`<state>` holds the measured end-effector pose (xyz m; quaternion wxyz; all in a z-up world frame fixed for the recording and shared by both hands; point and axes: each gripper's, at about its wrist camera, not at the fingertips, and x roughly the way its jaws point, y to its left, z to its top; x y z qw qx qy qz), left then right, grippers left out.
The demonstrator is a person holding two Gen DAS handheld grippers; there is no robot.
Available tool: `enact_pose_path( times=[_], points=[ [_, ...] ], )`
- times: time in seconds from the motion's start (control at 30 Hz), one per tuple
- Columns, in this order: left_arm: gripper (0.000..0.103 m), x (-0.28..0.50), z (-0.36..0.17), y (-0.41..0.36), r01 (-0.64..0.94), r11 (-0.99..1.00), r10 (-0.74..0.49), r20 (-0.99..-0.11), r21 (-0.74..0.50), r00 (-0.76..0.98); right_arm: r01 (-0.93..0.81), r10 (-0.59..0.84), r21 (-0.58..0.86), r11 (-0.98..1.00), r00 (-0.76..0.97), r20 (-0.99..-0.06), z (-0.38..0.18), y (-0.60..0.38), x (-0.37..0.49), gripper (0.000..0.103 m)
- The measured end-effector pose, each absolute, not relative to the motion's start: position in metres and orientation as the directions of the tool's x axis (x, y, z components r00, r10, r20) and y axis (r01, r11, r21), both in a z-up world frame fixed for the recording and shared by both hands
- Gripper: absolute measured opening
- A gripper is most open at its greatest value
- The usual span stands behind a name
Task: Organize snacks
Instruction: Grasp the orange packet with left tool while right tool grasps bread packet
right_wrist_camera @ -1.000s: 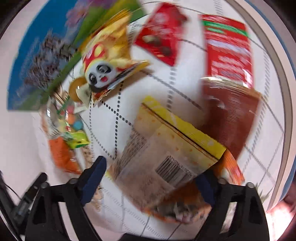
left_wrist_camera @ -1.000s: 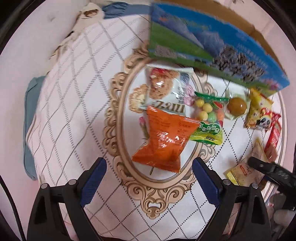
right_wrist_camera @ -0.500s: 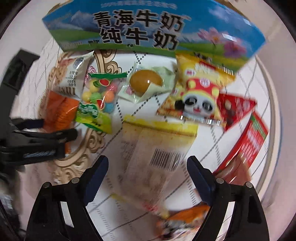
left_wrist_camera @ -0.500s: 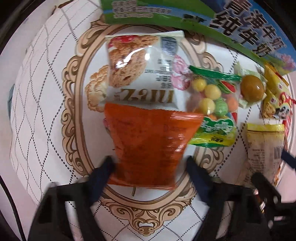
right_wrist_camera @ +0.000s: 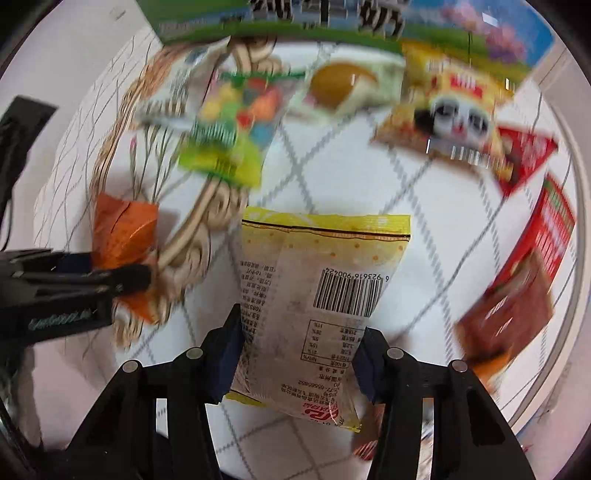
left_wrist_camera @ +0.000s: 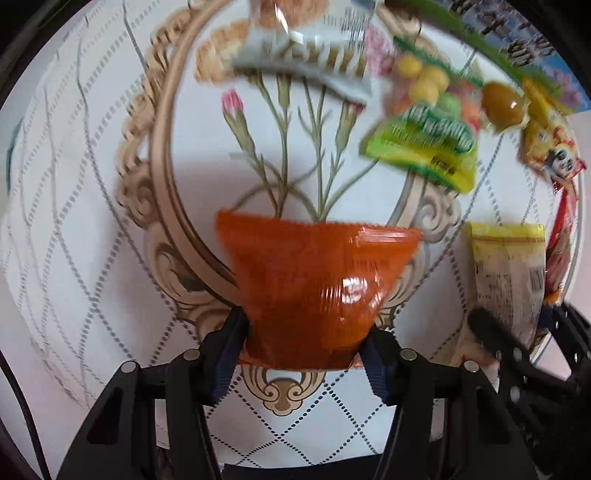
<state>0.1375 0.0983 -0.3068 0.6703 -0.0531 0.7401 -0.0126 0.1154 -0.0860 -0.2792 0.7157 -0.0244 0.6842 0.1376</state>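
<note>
Both your grippers have just closed: the left gripper [left_wrist_camera: 303,350] pinches the orange bag [left_wrist_camera: 314,291] at 6 o'clock, the right gripper [right_wrist_camera: 299,350] the yellow bag [right_wrist_camera: 314,295]. Pick-up step; next, probably carry both to the box [right_wrist_camera: 332,29] at 12.

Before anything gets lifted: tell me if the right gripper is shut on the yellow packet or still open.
Shut on it: the right gripper has just closed, both pads pressing the yellow packet's sides.
</note>
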Motion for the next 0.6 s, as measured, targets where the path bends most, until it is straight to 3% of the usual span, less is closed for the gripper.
enact_pose_path(
  times=[0.3,0.43,0.6],
  points=[
    [0.062,0.125,-0.326,0.099,-0.072,0.995,-0.070,-0.994,-0.063,-0.087,-0.152,0.161,0.152,0.977,0.047,-0.986,-0.284,-0.092,0.115,0.064],
    [0.054,0.135,-0.312,0.087,-0.050,0.998,-0.045,-0.997,-0.042,-0.056,-0.202,0.103,0.084,0.976,0.086,-0.991,-0.281,-0.064,0.113,0.056],
    [0.052,0.130,-0.288,0.088,-0.043,0.995,-0.088,-0.996,-0.087,-0.030,-0.170,0.198,0.180,0.969,0.096,-0.975,-0.263,-0.077,0.114,0.049]
  ],
)
